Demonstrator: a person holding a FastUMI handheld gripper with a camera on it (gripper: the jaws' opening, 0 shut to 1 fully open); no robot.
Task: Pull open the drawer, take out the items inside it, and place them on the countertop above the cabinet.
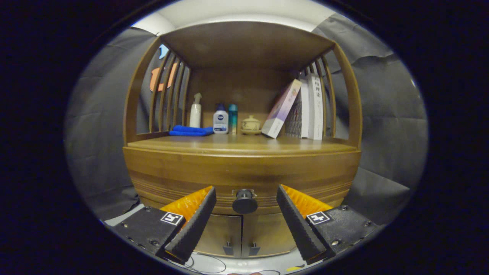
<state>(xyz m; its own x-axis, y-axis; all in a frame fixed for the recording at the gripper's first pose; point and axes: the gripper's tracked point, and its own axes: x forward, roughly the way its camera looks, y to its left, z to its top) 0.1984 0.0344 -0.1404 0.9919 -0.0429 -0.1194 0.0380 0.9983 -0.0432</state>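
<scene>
- I am holding my gripper [246, 194] released, its two black ribbed fingers [198, 219] spread wide and grasping nothing.
- The fingers are flanking the round black knob [244, 201], which is sitting in the gap between the tips, apart from both.
- That knob is belonging to the closed brown wooden drawer [244, 173], whose curved front is stretching across just beyond the fingers.
- Below the drawer, two wooden cabinet doors [244, 235] are standing shut, each with a small dark handle near the seam where they meet.
- Above the drawer, the brown wooden surface [244, 144] is carrying a row of things along its back.
- A folded blue cloth [190, 131] is lying at the left end, with a white spray bottle [195, 111] standing just behind it.
- A white bottle with a dark blue cap [221, 119] is standing beside a slim teal can [233, 119], the two close together.
- A small cream lidded ceramic pot on a saucer [251, 125] is sitting near the middle.
- A pale purple box [282, 109] is leaning tilted against the upright white books [311, 107] at the right end.
- Curved wooden slats [170, 95] are closing the sides under a wooden top.
</scene>
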